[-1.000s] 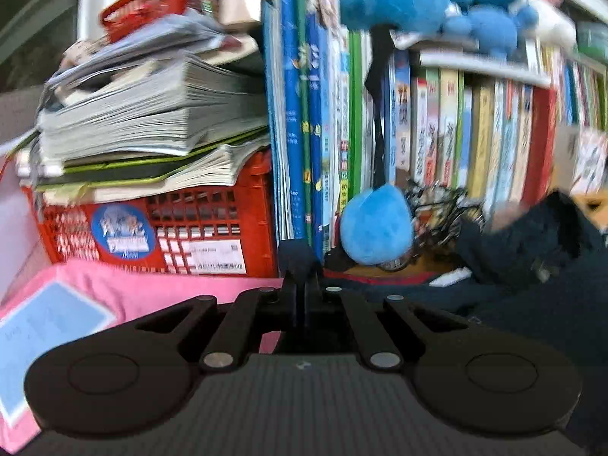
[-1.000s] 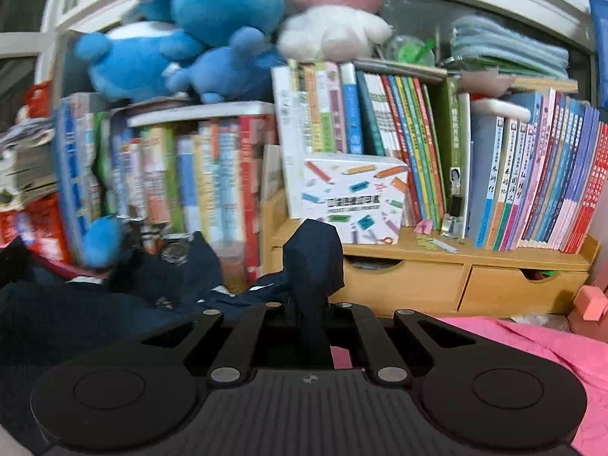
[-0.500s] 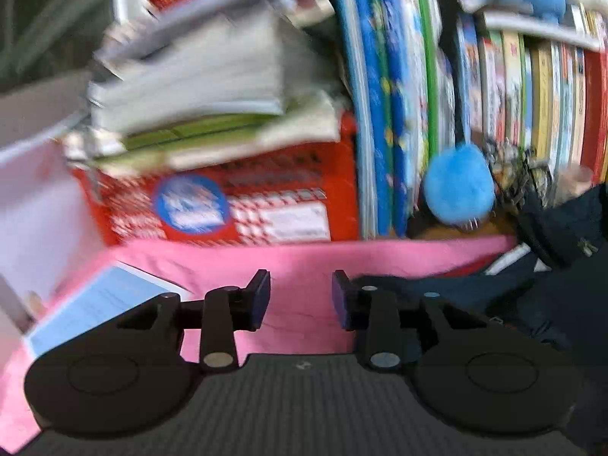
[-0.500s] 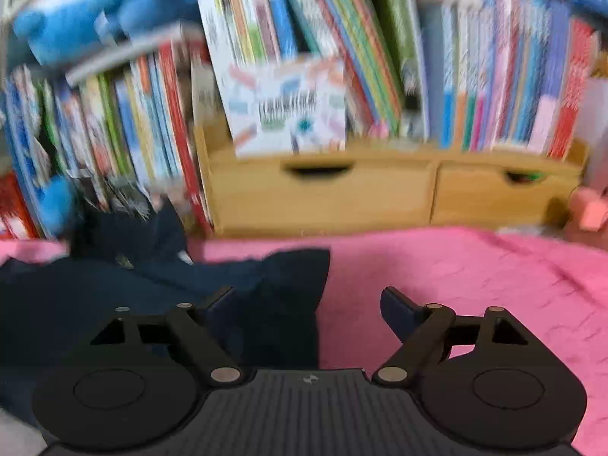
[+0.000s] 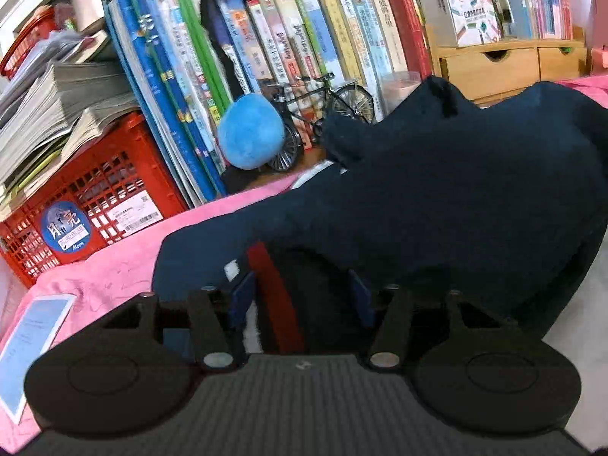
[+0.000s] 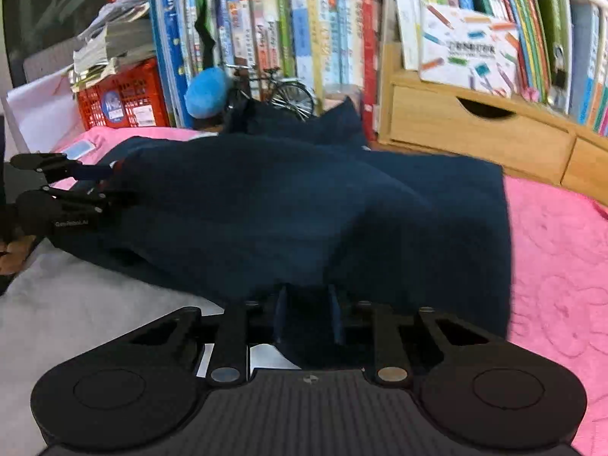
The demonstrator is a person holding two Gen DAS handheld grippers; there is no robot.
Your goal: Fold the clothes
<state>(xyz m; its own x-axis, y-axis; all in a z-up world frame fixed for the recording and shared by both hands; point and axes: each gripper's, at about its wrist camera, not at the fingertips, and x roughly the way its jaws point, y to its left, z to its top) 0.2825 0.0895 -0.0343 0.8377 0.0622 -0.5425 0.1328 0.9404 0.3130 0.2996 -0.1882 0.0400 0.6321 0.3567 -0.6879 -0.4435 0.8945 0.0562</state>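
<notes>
Left claw: jaws stand apart and have just been opening. A red-striped edge of the navy garment lies between them; the pads do not press on it.

Right claw: jaws have just been closing and stand narrow. A fold of the garment's near edge sits between them; whether the pads bite the cloth cannot be told.

Navy garment: lies bunched on the pink blanket, spanning from one claw to the other. Its far end rises against the model bicycle.

Relative to the garment: the model bicycle and a blue plush ball stand just behind it. A red crate loaded with magazines sits behind and to its left. Upright books fill the shelf beyond. A wooden drawer unit stands behind and to its right.
</notes>
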